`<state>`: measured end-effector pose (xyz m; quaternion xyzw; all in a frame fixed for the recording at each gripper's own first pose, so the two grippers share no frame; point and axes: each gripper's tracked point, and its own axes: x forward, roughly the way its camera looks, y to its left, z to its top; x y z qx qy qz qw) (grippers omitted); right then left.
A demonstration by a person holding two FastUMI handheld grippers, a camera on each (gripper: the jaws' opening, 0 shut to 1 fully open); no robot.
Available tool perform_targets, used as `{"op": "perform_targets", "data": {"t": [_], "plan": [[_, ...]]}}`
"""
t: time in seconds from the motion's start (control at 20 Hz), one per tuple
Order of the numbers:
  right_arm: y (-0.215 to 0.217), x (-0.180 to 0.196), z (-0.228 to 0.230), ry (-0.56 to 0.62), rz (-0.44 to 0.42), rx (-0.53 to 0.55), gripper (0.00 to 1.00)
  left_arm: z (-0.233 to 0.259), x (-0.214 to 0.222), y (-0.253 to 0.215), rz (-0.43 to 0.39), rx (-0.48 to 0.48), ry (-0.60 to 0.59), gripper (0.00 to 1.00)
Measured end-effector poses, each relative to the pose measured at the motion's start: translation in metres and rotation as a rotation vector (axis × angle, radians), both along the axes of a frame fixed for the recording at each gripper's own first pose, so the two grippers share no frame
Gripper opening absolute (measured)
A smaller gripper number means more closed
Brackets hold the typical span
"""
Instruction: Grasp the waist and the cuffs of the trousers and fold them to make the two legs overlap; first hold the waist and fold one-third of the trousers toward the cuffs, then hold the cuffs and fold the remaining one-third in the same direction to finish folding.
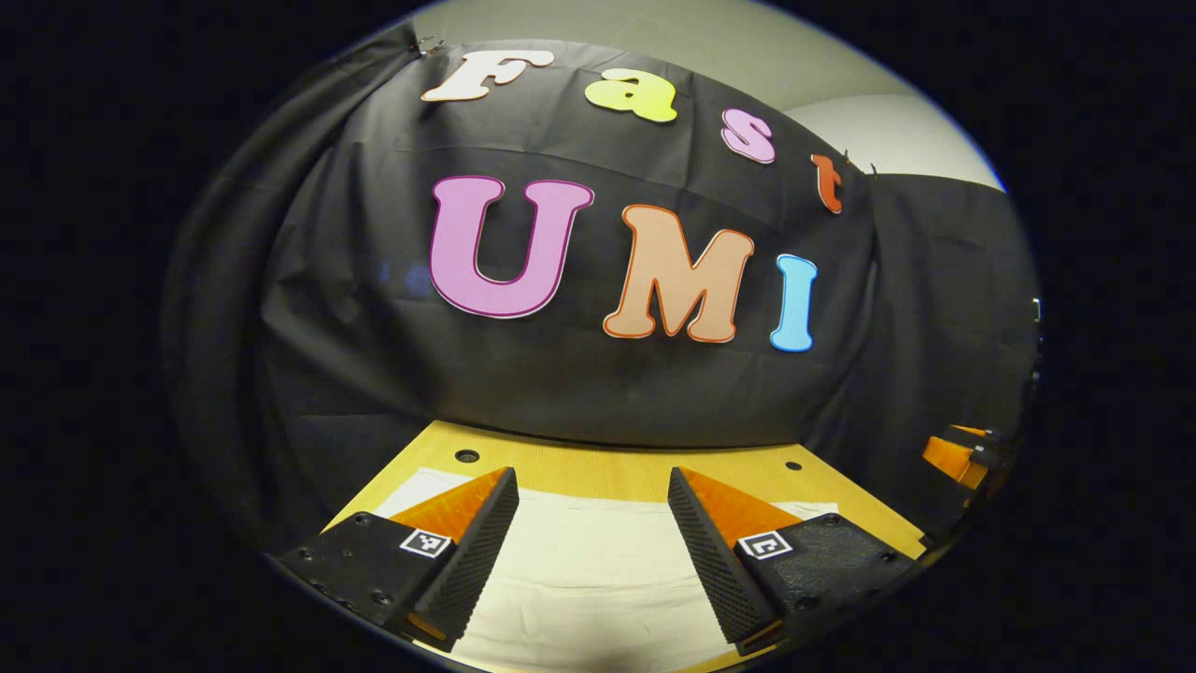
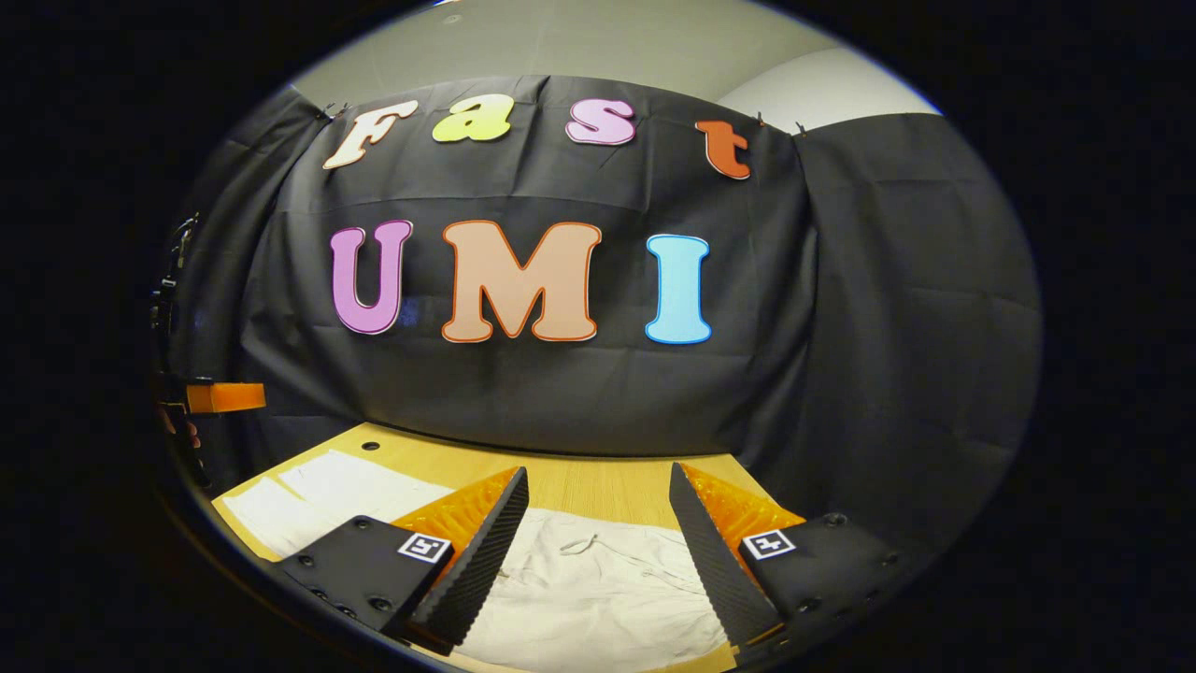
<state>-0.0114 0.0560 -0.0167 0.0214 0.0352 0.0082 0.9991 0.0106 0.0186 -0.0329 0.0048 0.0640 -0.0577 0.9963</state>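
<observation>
Nothing looks folded yet: the trousers (image 2: 598, 589) lie flat on the table (image 2: 579, 481), with left tongs (image 1: 590, 551) and right tongs (image 2: 598, 561) both spread wide, holding nothing.

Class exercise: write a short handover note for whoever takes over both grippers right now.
Left gripper: open, holding nothing, above the flat trousers.
Right gripper: open, holding nothing, above the end with the drawstring, likely the waist.
The trousers lie on the wooden table.
Done: no fold visible.
Left: overlap the legs, fold the waist third toward the cuffs, then the cuffs third.
</observation>
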Motion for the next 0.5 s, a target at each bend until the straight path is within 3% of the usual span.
{"op": "perform_targets", "data": {"t": [0.3, 0.5], "plan": [[0.011, -0.001, -0.009, 0.036, 0.018, 0.018, 0.97, -0.024, -0.008, 0.018, -0.036, -0.028, 0.056, 0.95], [0.021, -0.001, -0.015, 0.054, 0.014, 0.021, 0.97, -0.057, -0.019, 0.031, -0.169, 0.003, 0.155, 0.95]]}}
